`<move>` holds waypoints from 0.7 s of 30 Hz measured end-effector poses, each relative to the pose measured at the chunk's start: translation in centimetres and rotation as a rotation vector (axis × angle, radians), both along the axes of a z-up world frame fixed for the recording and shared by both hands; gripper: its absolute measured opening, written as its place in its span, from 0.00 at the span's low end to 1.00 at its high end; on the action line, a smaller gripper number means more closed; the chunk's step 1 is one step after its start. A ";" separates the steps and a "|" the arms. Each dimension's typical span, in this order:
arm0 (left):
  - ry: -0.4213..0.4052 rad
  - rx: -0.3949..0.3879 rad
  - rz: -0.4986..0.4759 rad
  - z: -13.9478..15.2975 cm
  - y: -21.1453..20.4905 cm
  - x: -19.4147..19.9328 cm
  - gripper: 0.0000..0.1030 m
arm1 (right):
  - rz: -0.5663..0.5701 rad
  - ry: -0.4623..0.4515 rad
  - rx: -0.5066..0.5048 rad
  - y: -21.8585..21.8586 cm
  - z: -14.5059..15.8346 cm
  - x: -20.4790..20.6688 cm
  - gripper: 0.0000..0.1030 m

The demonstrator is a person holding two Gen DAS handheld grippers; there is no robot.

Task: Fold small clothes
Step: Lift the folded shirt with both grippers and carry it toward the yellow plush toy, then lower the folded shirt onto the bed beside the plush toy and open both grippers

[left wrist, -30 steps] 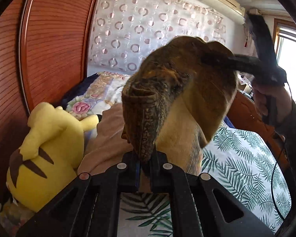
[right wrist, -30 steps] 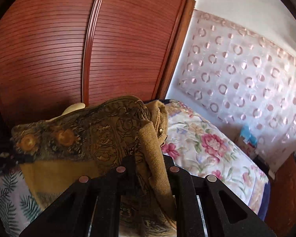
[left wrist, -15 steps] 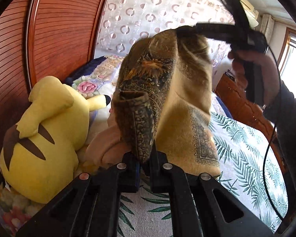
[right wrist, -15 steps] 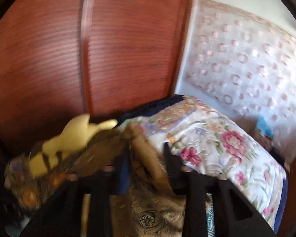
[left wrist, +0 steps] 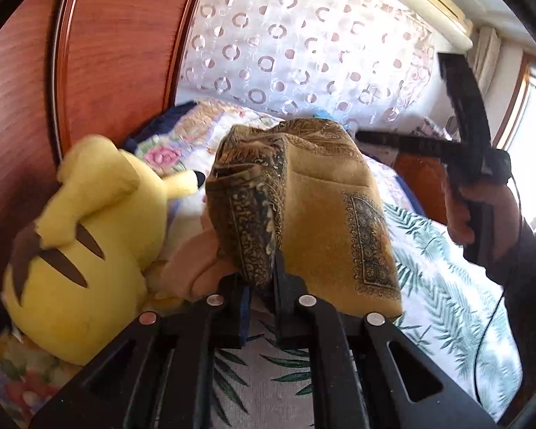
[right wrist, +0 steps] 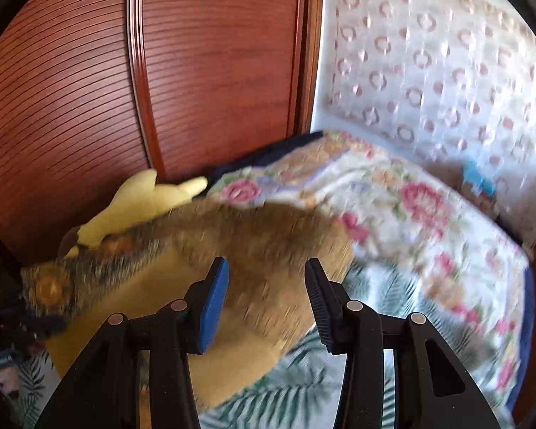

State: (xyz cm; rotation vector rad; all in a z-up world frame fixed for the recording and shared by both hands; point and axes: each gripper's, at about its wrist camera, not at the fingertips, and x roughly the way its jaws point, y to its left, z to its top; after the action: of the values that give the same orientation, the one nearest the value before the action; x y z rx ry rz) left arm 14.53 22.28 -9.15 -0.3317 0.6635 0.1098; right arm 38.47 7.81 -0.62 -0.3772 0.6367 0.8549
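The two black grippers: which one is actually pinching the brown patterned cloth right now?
The left gripper: its jaws clamp the cloth. The right gripper has just opened, pads apart, gripping nothing.

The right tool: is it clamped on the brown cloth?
No. The right tool stands open, its blue pad clear of the brown cloth lying beyond.

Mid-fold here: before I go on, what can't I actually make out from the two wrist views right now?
- Left gripper pads: left wrist view, buried under the mustard patterned cloth it pinches.
- Cloth's far edge: same view, hidden behind its own hump.
- Cloth pattern and folds: right wrist view, motion-blurred beyond the open right gripper.
- Pinkish item: left wrist view, mostly covered by cloth and yellow plush toy.
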 end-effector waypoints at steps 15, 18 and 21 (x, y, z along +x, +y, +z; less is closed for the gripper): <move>-0.119 0.179 0.013 5.6 -2.5 -5.0 0.83 | -0.063 -0.004 -0.014 -1.7 -1.5 -1.5 0.45; -0.128 0.195 0.012 6.2 -3.3 -5.6 0.83 | -0.076 -0.019 0.033 -3.9 -0.1 -4.1 0.45; -0.119 0.218 0.009 6.7 -4.5 -6.0 0.83 | -0.082 -0.039 0.075 -6.1 1.1 -7.1 0.45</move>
State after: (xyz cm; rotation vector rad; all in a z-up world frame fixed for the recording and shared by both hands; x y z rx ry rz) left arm 8.55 17.76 -2.48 -0.1306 0.5269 0.1684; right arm 31.38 1.71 0.53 -0.2976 0.5791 0.7894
